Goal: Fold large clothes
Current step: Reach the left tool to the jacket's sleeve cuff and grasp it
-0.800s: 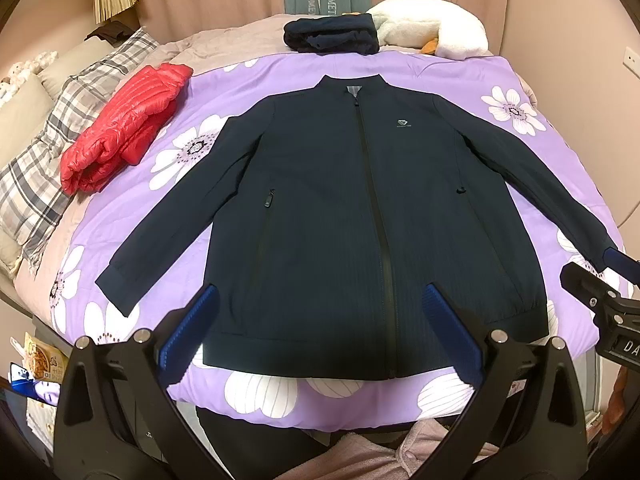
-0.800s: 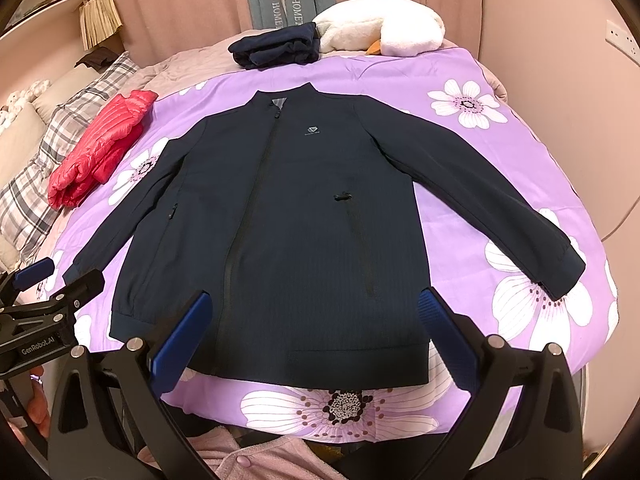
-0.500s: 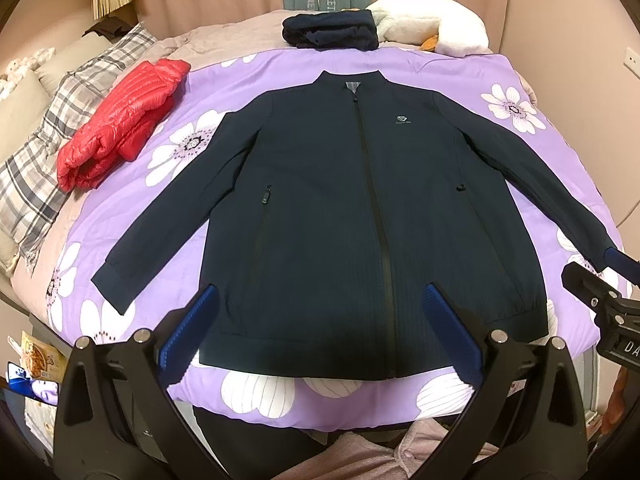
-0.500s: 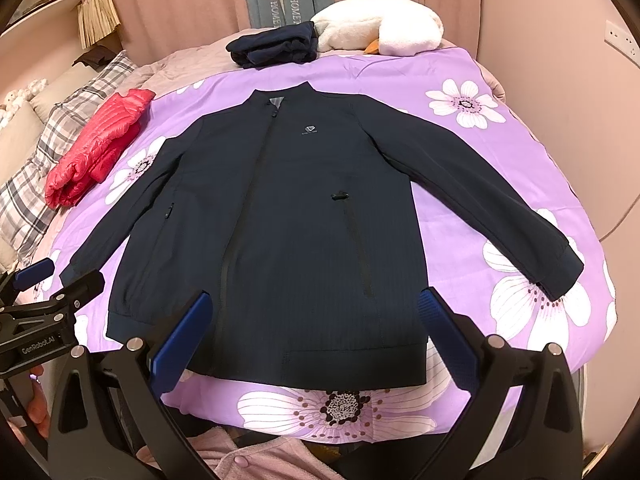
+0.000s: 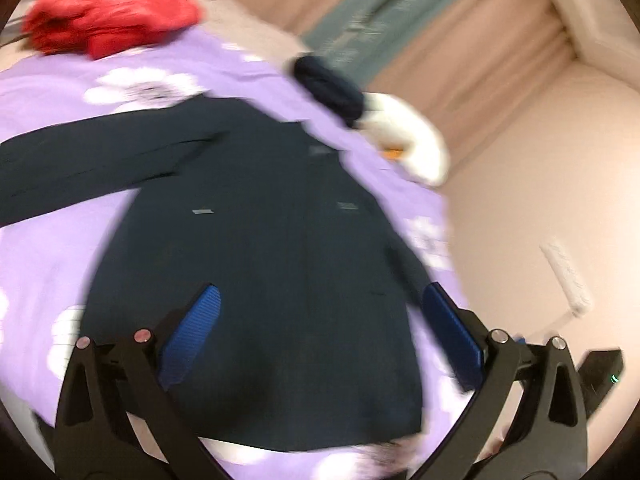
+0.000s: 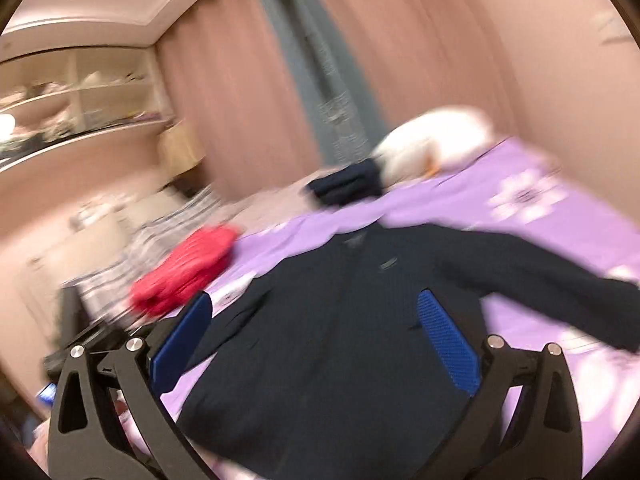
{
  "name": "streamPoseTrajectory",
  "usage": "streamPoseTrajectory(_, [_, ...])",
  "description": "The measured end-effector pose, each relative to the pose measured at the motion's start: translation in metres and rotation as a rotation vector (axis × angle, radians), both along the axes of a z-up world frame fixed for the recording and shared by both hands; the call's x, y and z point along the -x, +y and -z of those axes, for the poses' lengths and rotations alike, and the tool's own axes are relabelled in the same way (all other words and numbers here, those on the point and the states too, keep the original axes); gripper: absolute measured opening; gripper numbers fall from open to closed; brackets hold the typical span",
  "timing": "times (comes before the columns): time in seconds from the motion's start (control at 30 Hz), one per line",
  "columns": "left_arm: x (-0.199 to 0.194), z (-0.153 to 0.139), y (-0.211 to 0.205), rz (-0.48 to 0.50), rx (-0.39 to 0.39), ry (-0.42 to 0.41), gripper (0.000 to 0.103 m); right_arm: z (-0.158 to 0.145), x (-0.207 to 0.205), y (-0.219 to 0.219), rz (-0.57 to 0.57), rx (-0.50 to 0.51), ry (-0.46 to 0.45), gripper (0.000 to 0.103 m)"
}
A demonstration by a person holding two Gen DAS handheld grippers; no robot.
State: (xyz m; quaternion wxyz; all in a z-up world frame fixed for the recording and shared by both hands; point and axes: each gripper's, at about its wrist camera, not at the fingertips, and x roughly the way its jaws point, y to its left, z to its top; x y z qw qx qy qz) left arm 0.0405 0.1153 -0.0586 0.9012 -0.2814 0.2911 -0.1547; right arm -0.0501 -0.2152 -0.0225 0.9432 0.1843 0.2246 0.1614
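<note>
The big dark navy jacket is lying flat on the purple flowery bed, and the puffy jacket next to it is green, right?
Not quite. The puffy jacket is red, not green; the left wrist view shows it clearly, bunched up beyond one sleeve. The rest holds: the dark navy zip-up jacket lies spread flat on the purple flowered bedspread.
</note>
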Motion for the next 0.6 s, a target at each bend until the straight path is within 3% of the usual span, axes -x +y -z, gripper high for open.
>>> streamPoseTrajectory(0.07, [-0.009,0.016,0.022,-0.081,-0.012,0.05,0.101,0.012,-0.01,0.011,-0.057,0.0,0.057,0.102])
streamPoseTrajectory(0.23, [-0.02,0.072,0.11,-0.311,0.126,0.22,0.101,0.022,-0.03,0.047,-0.151,0.081,0.112,0.102])
streamPoseTrajectory(0.33, [-0.016,0.101,0.157,-0.391,0.205,0.249,0.101,0.023,-0.038,0.071,-0.188,0.148,0.111,0.102])
streamPoseTrajectory(0.5, [0.0,0.149,0.216,-0.479,0.43,0.284,0.101,0.022,-0.048,0.099,-0.226,0.231,0.11,0.102])
streamPoseTrajectory(0.6, [0.002,0.157,0.244,-0.538,0.458,0.252,0.101,0.025,-0.054,0.108,-0.245,0.243,0.125,0.102])
